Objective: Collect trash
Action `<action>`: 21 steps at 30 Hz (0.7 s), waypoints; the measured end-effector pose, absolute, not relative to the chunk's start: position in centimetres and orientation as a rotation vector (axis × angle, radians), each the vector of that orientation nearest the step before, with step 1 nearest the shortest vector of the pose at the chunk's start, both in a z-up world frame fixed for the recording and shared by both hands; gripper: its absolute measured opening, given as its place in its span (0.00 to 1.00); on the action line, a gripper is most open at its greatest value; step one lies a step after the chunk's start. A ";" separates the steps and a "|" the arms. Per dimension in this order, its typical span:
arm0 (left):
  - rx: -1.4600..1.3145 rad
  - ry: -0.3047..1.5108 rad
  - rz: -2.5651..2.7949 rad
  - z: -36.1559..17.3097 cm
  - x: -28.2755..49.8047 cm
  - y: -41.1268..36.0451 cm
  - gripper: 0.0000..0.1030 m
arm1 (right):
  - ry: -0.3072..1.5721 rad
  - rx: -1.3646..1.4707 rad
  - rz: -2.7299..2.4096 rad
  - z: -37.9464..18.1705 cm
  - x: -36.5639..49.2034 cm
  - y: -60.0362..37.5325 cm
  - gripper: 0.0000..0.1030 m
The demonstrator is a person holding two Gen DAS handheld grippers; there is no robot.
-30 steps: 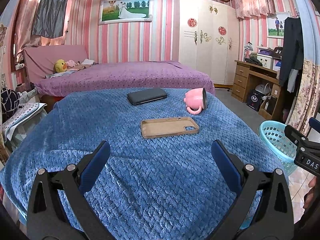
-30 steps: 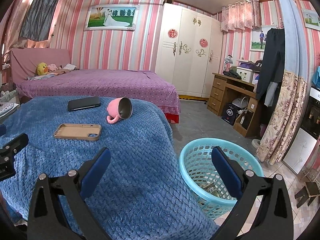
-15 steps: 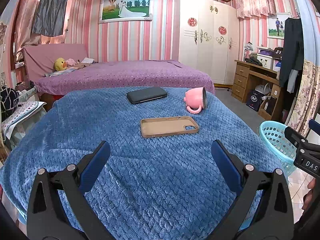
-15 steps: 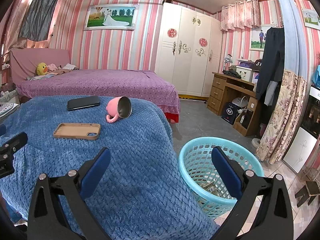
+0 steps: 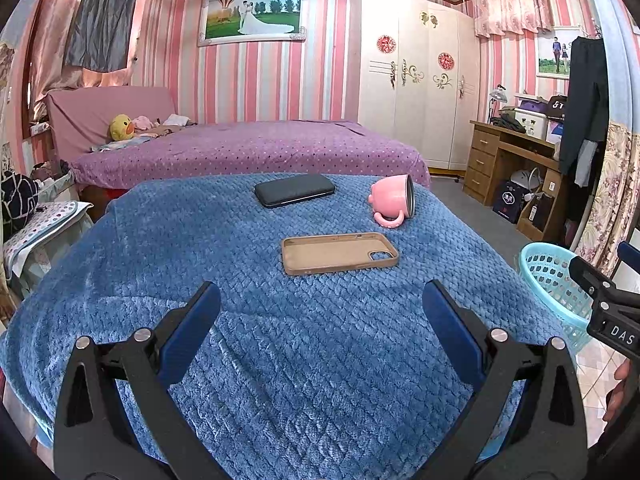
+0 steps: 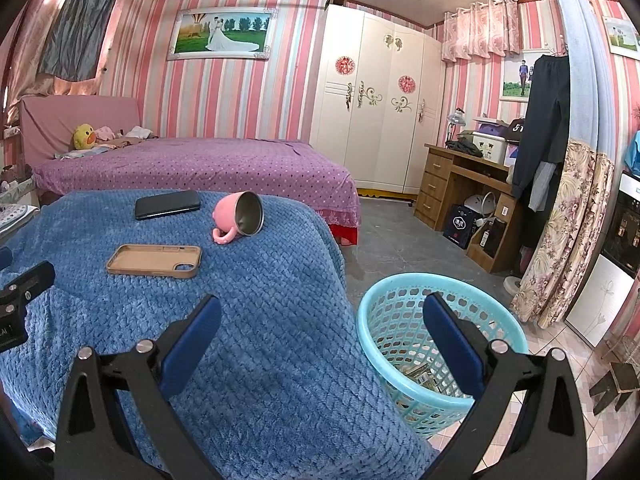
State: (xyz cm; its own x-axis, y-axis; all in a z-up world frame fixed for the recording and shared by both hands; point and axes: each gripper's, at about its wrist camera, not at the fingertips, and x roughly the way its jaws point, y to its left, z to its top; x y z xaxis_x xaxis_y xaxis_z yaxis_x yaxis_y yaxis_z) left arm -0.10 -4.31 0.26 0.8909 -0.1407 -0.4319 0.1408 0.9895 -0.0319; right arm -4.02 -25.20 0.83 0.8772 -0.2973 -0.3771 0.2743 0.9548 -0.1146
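A turquoise plastic basket [image 6: 402, 312] stands on the floor right of the blue-blanketed table [image 5: 280, 340], with some scraps at its bottom; its rim [image 5: 544, 268] shows at the right of the left wrist view. On the blanket lie a tan phone case [image 5: 339, 253], a black phone [image 5: 295, 195] and a tipped pink mug [image 5: 392, 202]. My left gripper [image 5: 321, 304] hovers open over the near blanket, empty. My right gripper [image 6: 322, 316] is open and empty, straddling the blanket's edge and the basket.
A purple bed [image 6: 200, 168] lies beyond the table, a white wardrobe [image 6: 376, 120] and a wooden desk [image 6: 464, 188] stand at the right. A floral curtain [image 6: 568, 232] hangs near the basket. Tiled floor [image 6: 560, 360] surrounds the basket.
Both views have shifted only slightly; the grippers stay open and nothing on the blanket has moved.
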 end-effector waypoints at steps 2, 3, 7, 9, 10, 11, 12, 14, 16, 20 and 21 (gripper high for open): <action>0.002 0.446 -0.145 0.3 -0.1 -4.3 0.95 | 0.404 -0.061 -0.300 0.7 -4.0 -25.2 0.96; 0.004 0.445 -0.145 0.3 -0.1 -4.3 0.95 | 0.405 -0.061 -0.301 0.7 -4.0 -25.3 0.96; 0.005 0.445 -0.141 0.3 0.0 -4.4 0.95 | 0.406 -0.060 -0.302 0.6 -4.1 -25.4 0.96; 0.005 0.447 -0.141 0.3 0.0 -4.4 0.95 | 0.406 -0.059 -0.302 0.6 -4.1 -25.4 0.96; 0.005 0.446 -0.141 0.3 -0.1 -4.4 0.95 | 0.407 -0.057 -0.302 0.6 -4.1 -25.5 0.96; 0.004 0.445 -0.139 0.3 -0.1 -4.4 0.95 | 0.407 -0.057 -0.302 0.6 -4.1 -25.5 0.96; 0.003 0.445 -0.138 0.3 -0.1 -4.4 0.95 | 0.407 -0.056 -0.303 0.6 -4.0 -25.4 0.96; 0.002 0.444 -0.135 0.2 -0.1 -4.4 0.95 | 0.408 -0.056 -0.303 0.5 -4.0 -25.5 0.96; 0.001 0.443 -0.132 0.2 -0.1 -4.4 0.95 | 0.407 -0.055 -0.302 0.5 -4.0 -25.4 0.96; -0.004 0.444 -0.135 0.2 0.0 -4.5 0.95 | 0.407 -0.058 -0.301 0.5 -4.0 -25.5 0.96; -0.006 0.443 -0.136 0.2 -0.1 -4.5 0.95 | 0.406 -0.059 -0.300 0.4 -3.9 -25.4 0.96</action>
State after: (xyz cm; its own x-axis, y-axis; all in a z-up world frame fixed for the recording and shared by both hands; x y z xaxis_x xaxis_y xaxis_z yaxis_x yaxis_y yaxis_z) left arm -0.06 -4.47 0.23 0.8945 -0.1324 -0.4270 0.1299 0.9909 -0.0351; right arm -3.89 -25.41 0.44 0.8752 -0.2987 -0.3806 0.2753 0.9543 -0.1160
